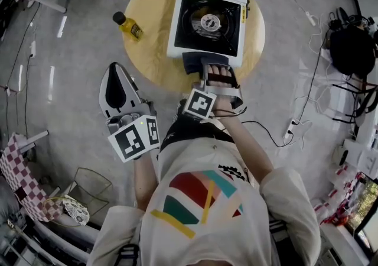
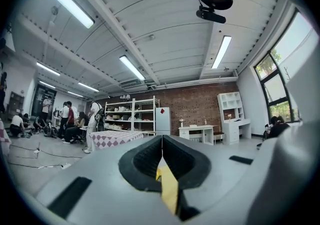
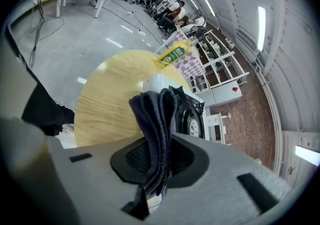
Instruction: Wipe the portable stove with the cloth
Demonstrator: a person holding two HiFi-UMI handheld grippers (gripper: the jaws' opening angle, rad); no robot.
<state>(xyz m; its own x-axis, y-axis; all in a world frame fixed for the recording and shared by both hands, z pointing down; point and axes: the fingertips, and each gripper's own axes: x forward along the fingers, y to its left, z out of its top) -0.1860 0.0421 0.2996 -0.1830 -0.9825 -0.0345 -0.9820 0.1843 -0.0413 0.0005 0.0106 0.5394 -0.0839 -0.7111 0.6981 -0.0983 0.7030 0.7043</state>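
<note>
In the head view, the right gripper [image 1: 217, 71] is holding a dark cloth [image 1: 192, 62] at the near edge of the portable stove [image 1: 207, 19] on the round table [image 1: 147, 58], while the left gripper [image 1: 116, 71] is hanging well left of the stove; in the left gripper view, its fingers [image 2: 145, 159] are meeting on nothing; in the right gripper view, its fingers [image 3: 186, 160] are clamping the folded cloth just before the stove.

right gripper [image 1: 211, 68] holds cloth [image 1: 194, 61] at stove [image 1: 208, 19] near edge | left gripper [image 1: 115, 68] off table [image 1: 147, 58] | bottle [image 1: 128, 25] left of stove
</note>
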